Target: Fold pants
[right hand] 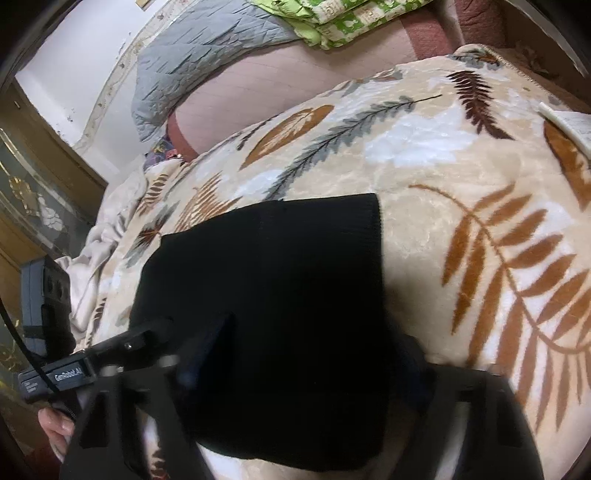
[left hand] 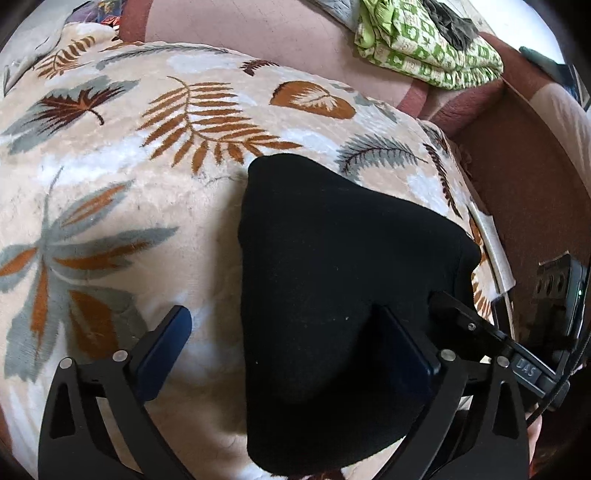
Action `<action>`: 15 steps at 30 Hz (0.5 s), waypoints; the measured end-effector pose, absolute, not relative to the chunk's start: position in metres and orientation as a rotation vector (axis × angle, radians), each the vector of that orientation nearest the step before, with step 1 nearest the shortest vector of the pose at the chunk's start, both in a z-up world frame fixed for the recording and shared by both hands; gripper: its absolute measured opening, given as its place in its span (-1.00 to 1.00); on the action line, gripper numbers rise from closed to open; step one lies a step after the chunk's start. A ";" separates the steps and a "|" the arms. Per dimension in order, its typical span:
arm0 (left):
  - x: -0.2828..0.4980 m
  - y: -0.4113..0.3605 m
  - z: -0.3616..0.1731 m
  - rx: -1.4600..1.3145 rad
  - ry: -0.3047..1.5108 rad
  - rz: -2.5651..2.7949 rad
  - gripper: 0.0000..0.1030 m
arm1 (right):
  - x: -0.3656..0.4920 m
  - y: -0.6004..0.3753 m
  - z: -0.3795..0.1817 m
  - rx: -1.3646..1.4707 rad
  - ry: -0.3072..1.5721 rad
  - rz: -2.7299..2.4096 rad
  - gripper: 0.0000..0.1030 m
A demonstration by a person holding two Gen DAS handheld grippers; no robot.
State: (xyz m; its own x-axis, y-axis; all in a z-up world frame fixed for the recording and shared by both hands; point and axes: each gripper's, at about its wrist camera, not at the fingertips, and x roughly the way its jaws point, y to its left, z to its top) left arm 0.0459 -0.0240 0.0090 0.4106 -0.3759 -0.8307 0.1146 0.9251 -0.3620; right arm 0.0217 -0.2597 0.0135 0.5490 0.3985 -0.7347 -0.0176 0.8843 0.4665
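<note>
The black pants (left hand: 332, 280) lie folded into a compact bundle on a cream blanket with leaf prints (left hand: 129, 166). My left gripper (left hand: 291, 339) is open: its left finger is over bare blanket, its right finger rests over the bundle. In the right wrist view the pants (right hand: 277, 295) fill the middle, ribbed hem at the far edge. My right gripper (right hand: 314, 350) is open and straddles the near part of the bundle; its fingers are blurred and partly hidden by the cloth. The other gripper's finger (right hand: 129, 343) touches the bundle's left edge.
A green-and-white patterned cloth (left hand: 424, 44) lies at the far side on a pink sheet (left hand: 258, 33). A grey quilt (right hand: 207, 59) is bunched at the back left. A white paper (right hand: 565, 125) lies on the blanket at right. A brown bed edge (left hand: 517, 177) runs along the right.
</note>
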 end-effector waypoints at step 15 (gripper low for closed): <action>0.045 0.014 0.083 -0.270 0.980 -0.377 -0.31 | 0.012 -0.232 0.085 0.459 0.826 0.398 -0.31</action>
State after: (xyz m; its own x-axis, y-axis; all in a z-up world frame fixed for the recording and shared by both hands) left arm 0.0447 0.0143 0.0830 0.5003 -0.4271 -0.7532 0.1874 0.9027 -0.3874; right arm 0.0121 -0.2318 0.0851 0.6154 0.5051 -0.6051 -0.1579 0.8311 0.5332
